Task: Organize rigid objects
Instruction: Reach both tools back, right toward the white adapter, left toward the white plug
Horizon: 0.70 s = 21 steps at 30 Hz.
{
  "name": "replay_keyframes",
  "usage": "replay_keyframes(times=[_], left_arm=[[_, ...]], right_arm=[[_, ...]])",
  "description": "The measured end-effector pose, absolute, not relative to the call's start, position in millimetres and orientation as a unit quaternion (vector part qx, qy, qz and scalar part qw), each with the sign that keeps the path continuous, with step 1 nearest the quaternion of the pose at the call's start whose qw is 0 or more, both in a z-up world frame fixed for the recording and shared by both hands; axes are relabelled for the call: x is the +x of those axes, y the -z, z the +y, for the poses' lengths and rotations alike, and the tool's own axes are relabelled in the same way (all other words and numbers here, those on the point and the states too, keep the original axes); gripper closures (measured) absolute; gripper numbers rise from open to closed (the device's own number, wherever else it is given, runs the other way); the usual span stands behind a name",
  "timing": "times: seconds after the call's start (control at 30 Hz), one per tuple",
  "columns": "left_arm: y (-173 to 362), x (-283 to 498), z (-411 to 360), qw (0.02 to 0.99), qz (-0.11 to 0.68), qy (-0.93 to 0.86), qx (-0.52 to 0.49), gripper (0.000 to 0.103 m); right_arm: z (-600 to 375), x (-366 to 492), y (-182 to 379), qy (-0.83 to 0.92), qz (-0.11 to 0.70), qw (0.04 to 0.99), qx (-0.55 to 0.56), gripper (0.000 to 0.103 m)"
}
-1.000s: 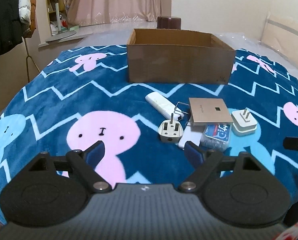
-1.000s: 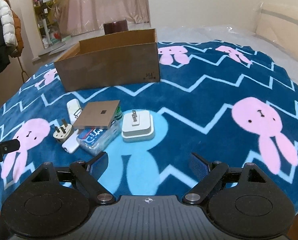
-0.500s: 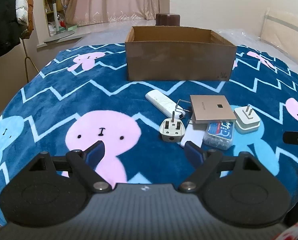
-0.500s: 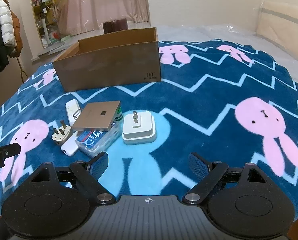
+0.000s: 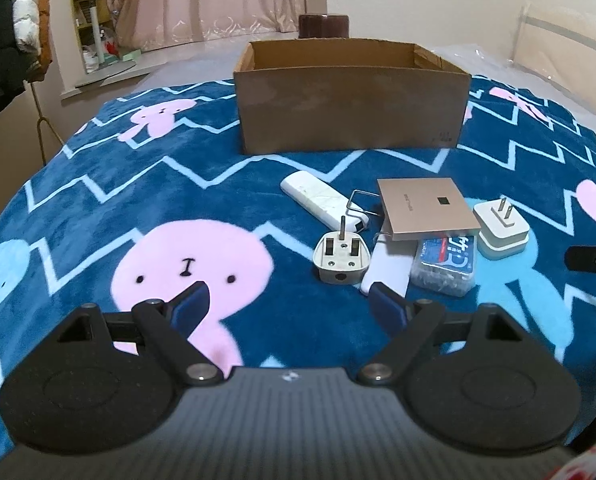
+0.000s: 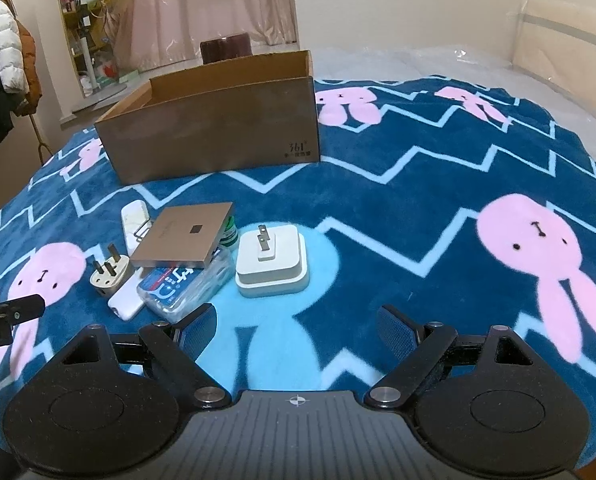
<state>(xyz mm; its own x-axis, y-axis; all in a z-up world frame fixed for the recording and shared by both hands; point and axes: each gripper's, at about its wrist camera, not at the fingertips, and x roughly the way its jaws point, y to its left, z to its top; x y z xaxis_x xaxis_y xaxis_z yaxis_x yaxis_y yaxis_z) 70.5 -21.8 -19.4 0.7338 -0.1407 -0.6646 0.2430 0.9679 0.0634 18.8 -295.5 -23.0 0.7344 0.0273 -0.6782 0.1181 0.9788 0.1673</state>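
- Left wrist view, left to right: left gripper [image 5: 287,303] over the blanket [image 5: 97,208], jaws wide apart, nothing between the pads, hanging above a pink rabbit print.
- Cardboard box [image 5: 352,114] upright at the far middle, open top, inside not visible from here.
- Item cluster sits in front of the box, right of centre: white stick [image 5: 324,204] lying diagonal, three-pin plug [image 5: 341,260] pins up just beside its near end.
- Wire clip [image 5: 364,206] between the stick and the tan square plate [image 5: 428,208]; plate is tilted, propped on things under it.
- White bar [image 5: 386,274] and clear floss-pick box [image 5: 446,266] poke out from under the plate's near edge, touching each other.
- White two-pin adapter [image 5: 502,228] just right of the plate, prongs up.
- Right wrist view: same cluster at left; a green-labelled bottle [image 6: 229,234] is partly hidden behind the plate.
- Right gripper [image 6: 295,326] spread wide and empty, over the light-blue rabbit print, adapter just ahead of it, no contact.
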Motion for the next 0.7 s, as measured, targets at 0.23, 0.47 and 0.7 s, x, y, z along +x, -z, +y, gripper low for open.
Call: replay_keyframes(times=[0.23,0.47,0.7], left_arm=[[35,94,-33,0.923,0.348,0.132,0.095,0.020],[49,117,-45,0.919,0.351,0.156,0.094,0.020],[62,131,-47,0.916,0.355,0.164,0.087,0.020]], right_arm=[[-296,36,34,0.020,0.361,0.927,0.096,0.019],[-291,57,49,0.009,0.360,0.929,0.080,0.019],[-286,78,66,0.004,0.362,0.930,0.065,0.019]])
